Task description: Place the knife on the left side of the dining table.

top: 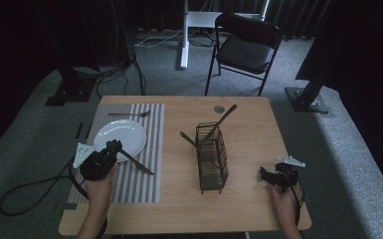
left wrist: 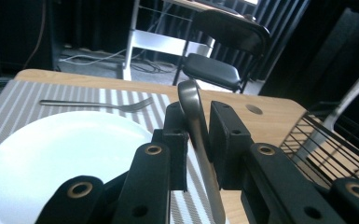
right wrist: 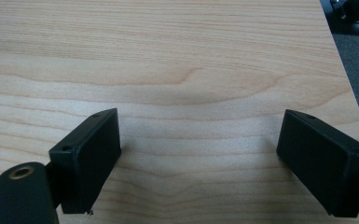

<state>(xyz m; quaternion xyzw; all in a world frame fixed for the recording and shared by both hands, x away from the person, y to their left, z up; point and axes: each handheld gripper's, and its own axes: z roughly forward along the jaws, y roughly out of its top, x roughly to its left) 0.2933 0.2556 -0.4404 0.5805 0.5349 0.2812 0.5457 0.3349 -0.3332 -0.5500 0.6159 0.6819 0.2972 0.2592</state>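
Observation:
My left gripper (top: 113, 147) hovers at the near right rim of the white plate (top: 124, 135) and is shut on a table knife (top: 139, 165). The knife slants toward the near right over the striped placemat (top: 144, 191). In the left gripper view the jaws (left wrist: 198, 128) pinch the knife (left wrist: 192, 109), whose rounded end sticks up past them, with the plate (left wrist: 51, 158) to their left. My right gripper (top: 264, 174) rests low at the table's near right, open. The right gripper view has its jaws (right wrist: 198, 154) wide apart over bare wood.
A fork (top: 129, 115) lies on the mat beyond the plate. A black wire caddy (top: 212, 162) stands mid-table with two utensils (top: 221, 121) leaning out of its far end. A round grommet (top: 219, 108) sits near the far edge. A folding chair (top: 248, 45) stands behind the table.

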